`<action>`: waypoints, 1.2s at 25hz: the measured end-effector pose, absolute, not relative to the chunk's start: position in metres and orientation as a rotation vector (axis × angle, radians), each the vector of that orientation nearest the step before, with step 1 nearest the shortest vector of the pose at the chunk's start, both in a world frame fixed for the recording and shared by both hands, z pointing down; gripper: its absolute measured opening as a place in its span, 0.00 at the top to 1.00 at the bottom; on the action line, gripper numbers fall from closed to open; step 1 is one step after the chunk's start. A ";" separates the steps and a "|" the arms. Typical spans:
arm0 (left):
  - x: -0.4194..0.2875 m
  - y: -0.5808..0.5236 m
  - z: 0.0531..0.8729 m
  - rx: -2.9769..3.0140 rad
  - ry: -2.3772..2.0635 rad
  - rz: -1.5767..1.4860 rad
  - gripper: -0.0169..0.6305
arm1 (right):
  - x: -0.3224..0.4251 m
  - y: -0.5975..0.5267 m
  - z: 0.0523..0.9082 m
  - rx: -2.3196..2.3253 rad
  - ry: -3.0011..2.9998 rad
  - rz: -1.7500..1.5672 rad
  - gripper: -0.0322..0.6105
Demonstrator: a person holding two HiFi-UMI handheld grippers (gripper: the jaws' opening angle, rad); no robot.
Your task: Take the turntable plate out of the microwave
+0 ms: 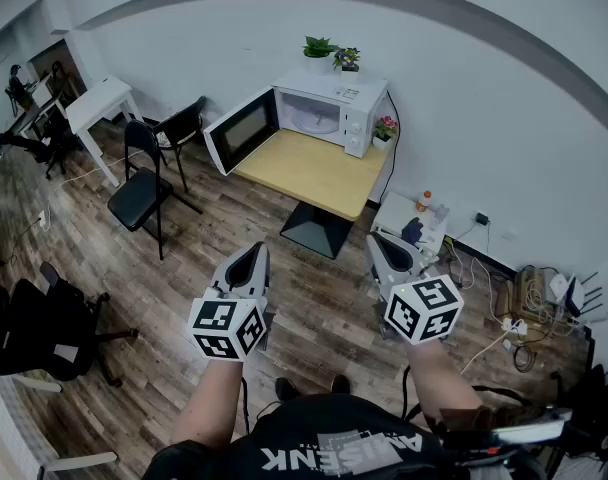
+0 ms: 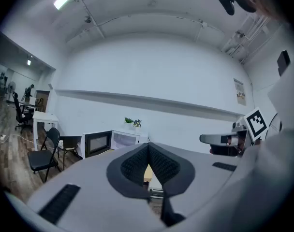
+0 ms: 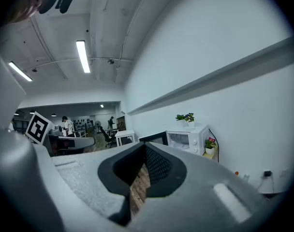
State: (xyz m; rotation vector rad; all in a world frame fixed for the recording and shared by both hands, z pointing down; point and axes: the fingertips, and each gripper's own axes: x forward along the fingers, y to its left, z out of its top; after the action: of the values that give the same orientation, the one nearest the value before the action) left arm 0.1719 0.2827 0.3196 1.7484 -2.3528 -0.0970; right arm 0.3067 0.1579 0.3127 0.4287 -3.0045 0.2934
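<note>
Nearest, the person is holding the left hand-held gripper (image 1: 252,258) and the right hand-held gripper (image 1: 384,248) over the wood-plank floor (image 1: 184,258), both with ribbed dark jaws closed on nothing. Farther off, the boxy white microwave (image 1: 329,113) is sitting on a pale wooden worktop (image 1: 314,173), its dark-windowed door (image 1: 241,130) hanging open. The turntable plate is presumably lying inside, too small to distinguish; reaching and lifting remain.

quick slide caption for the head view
Shut, empty left gripper and right gripper held across the room from the white microwave, door open, on a light wooden table
</note>
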 end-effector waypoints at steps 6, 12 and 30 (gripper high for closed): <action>0.170 0.285 0.324 1.740 -2.354 -0.113 0.97 | 0.305 0.162 0.316 0.421 -2.997 0.303 0.95; 0.165 0.282 0.322 1.772 -2.332 -0.116 0.97 | 0.298 0.164 0.312 0.397 -3.023 0.287 0.95; 0.101 0.323 0.323 1.785 -2.409 -0.051 0.97 | 0.240 0.198 0.334 0.443 -3.021 0.438 0.95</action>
State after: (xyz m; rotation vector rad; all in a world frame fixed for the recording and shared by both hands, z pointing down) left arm 0.1006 0.3234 0.3231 1.7847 -2.4093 -0.0511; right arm 0.2401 0.1980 0.3339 0.4426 -3.0214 0.4384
